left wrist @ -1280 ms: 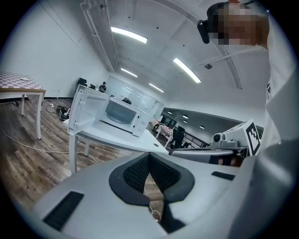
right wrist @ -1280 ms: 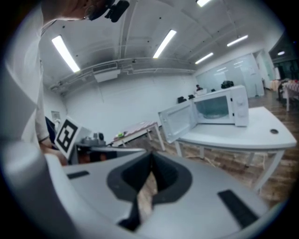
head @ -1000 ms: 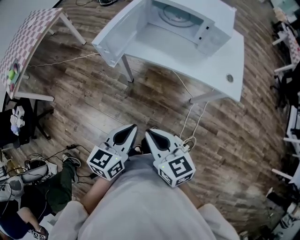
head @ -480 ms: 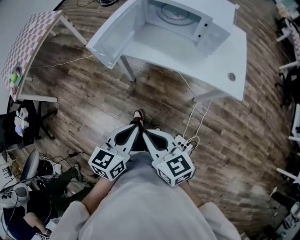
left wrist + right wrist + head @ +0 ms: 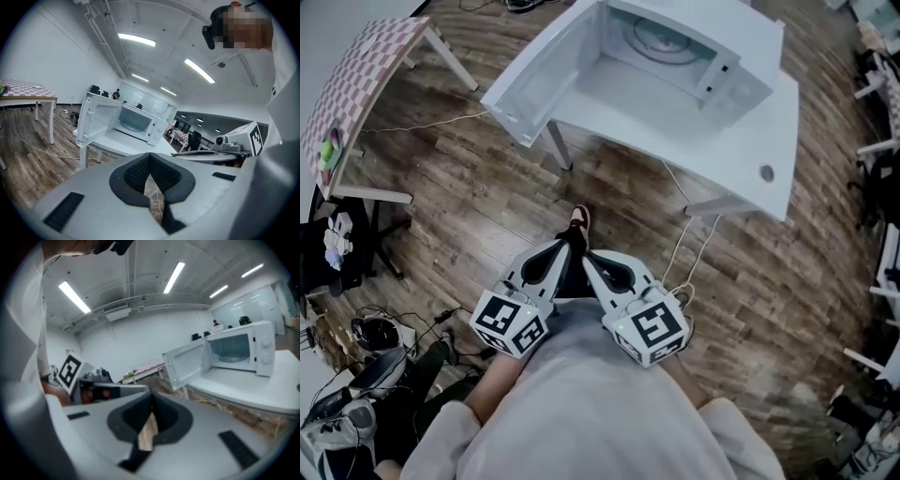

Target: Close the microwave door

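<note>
We judge the step in hand to be the approach: the white box-shaped microwave oven (image 5: 698, 47) stands on the white rectangular table (image 5: 750, 141), well apart from both tools. Its flat white door (image 5: 539, 80) is swung wide to the left and overhangs the table's edge. To do this well, we should step in and put closed jaw tips on the door's outer face near its free edge. Then we push in a steady arc toward the cavity until the latch catches, without shoving the oven along the tabletop.

The left gripper (image 5: 564, 247) and right gripper (image 5: 589, 261) are held low against the torso, side by side. Their tips converge close together and point forward over the wood-plank floor (image 5: 487, 187). Both sets of jaws are pressed together and grip nothing; only floor shows through the slits.
</note>
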